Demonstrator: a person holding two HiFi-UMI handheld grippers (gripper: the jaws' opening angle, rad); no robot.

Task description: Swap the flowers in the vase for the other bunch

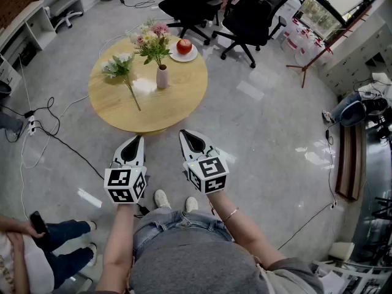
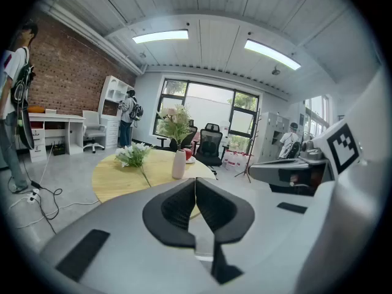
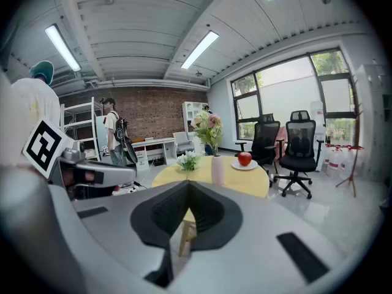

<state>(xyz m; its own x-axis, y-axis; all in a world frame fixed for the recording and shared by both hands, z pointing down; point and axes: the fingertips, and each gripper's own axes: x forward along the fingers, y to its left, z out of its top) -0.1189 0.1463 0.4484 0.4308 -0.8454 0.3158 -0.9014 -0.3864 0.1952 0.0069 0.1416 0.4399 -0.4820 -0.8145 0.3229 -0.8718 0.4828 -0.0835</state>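
Note:
A pale pink vase (image 1: pixel 162 76) stands on the round wooden table (image 1: pixel 174 112) with a bunch of pink and cream flowers (image 1: pixel 153 40) in it. A second bunch of white flowers (image 1: pixel 120 68) lies flat on the table to its left, stem toward me. Both grippers hang well short of the table, over the floor. My left gripper (image 1: pixel 138 139) is shut and empty. My right gripper (image 1: pixel 184 133) is likewise shut with nothing in it. The left gripper view shows the vase (image 2: pixel 178 164) and the lying bunch (image 2: pixel 133 155) ahead; the right gripper view shows the vase (image 3: pixel 217 169) too.
A white plate (image 1: pixel 184 54) with a red apple (image 1: pixel 184 46) sits at the table's far edge. Black office chairs (image 1: pixel 251 14) stand beyond it. Cables (image 1: pixel 43 130) run over the floor at left. A seated person's legs (image 1: pixel 55 250) are at lower left.

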